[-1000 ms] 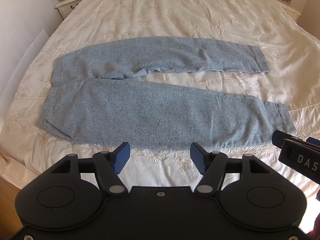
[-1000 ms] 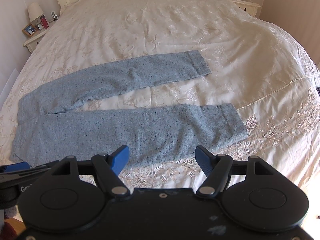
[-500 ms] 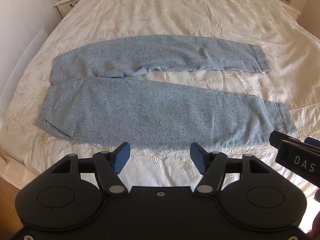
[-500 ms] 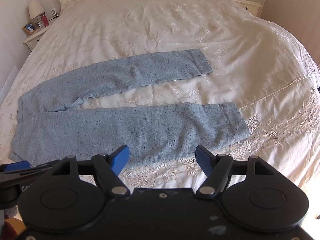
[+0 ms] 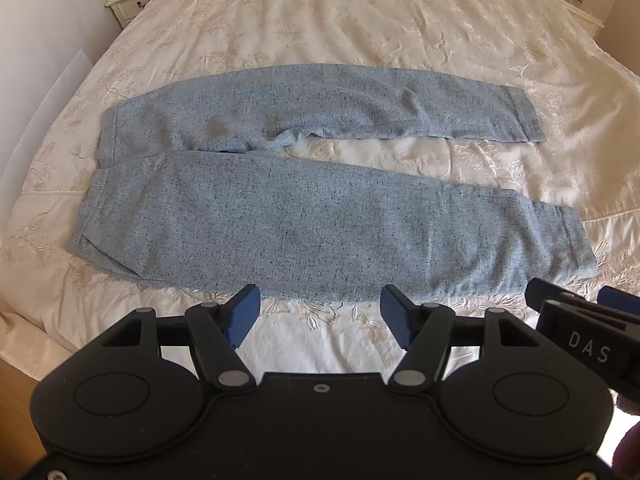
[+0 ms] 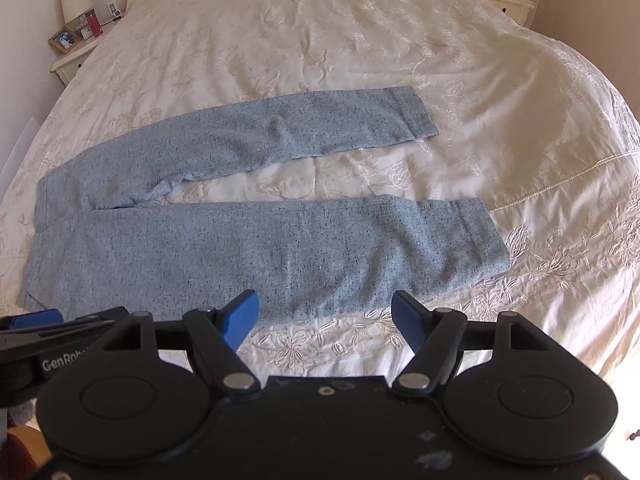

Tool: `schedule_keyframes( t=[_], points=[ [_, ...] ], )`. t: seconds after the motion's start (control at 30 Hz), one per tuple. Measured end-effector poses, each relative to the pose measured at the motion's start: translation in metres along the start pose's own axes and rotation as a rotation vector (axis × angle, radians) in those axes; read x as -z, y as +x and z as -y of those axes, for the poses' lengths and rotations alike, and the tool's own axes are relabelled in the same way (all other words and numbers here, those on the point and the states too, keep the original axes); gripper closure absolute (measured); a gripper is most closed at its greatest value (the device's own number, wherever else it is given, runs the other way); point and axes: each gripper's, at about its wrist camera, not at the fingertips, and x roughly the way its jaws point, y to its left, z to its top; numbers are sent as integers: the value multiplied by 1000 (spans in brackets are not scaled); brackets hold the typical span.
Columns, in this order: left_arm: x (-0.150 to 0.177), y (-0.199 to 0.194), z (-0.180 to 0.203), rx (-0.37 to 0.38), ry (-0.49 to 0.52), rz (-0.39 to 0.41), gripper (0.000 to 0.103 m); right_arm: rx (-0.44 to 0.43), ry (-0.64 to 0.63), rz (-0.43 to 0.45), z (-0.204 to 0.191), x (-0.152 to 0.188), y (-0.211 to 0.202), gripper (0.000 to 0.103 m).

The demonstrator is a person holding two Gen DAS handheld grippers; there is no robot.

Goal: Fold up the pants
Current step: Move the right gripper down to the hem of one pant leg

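Light blue speckled pants [image 5: 320,224] lie flat on a cream bedspread [image 5: 360,32], waistband at the left, both legs stretched to the right and spread apart. They also show in the right wrist view [image 6: 280,248]. My left gripper [image 5: 320,314] is open and empty, hovering just short of the near leg's lower edge around mid-thigh. My right gripper [image 6: 325,318] is open and empty, hovering just short of the near leg's lower edge toward the cuff [image 6: 488,236]. The right gripper's body shows at the right edge of the left wrist view [image 5: 588,340].
A bedside table [image 6: 76,56] with a lamp, photo frame and small items stands at the far left. Another bedside table [image 6: 504,0] stands at the far right. The bed's near edge [image 5: 24,352] drops off at the lower left.
Both grippers have moved slightly forward toward the pants, which look a little larger and closer. The pants have not moved. Both grippers stay open.
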Motion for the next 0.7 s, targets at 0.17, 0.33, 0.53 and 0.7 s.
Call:
schedule_keyframes(
  t=[0.17,0.33,0.53,0.7],
  points=[
    [-4,10,-7,0,-2,-20,39,37,15,-50,-6,3,16,26],
    [-10,27,-16,12,2,-52,41,30,40,-125,-9,4,35,26],
    [-17,46,-24,34,44,-50,42,27,67,-133,-1,-1,61,30],
    [-22,60,-18,43,122,-13,43,77,179,-82,37,-21,81,31]
  ],
)
